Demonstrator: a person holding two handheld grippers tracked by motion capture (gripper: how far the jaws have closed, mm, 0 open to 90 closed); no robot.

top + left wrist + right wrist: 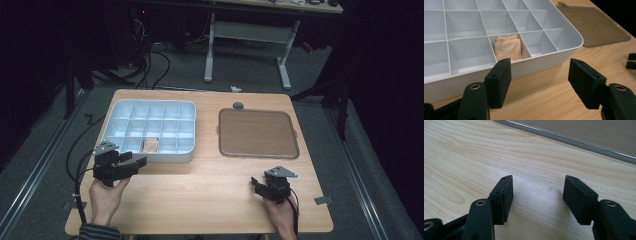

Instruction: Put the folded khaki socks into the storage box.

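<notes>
Dark grey carpet and black surroundings framing a light wood-grain bench (200,200), with cables and the white legs of another desk lying beyond its far edge. Sitting on the bench's left half: a pale blue-white rectangular plastic organiser tray (116,107) divided into a grid of small compartments. Lying in one compartment of the nearest row, toward the middle of that row: a folded peach-coloured cloth (507,47), slightly rumpled, leaning against the compartment's back wall in the left gripper view. Resting flat on the bench's right half, well apart from the tray: a translucent brown-tinted rectangular lid (258,133) with rounded corners and a small tab at its far edge. Hovering just in front of the tray's near wall, at its left corner: the left claw (539,75), held in a hand, jaws spread wide with nothing between them, pointing toward the cloth's compartment. Hovering over bare wood near the bench's front right, short of the lid's near edge: the right claw (537,195), likewise held in a hand, jaws spread and gripping nothing.
</notes>
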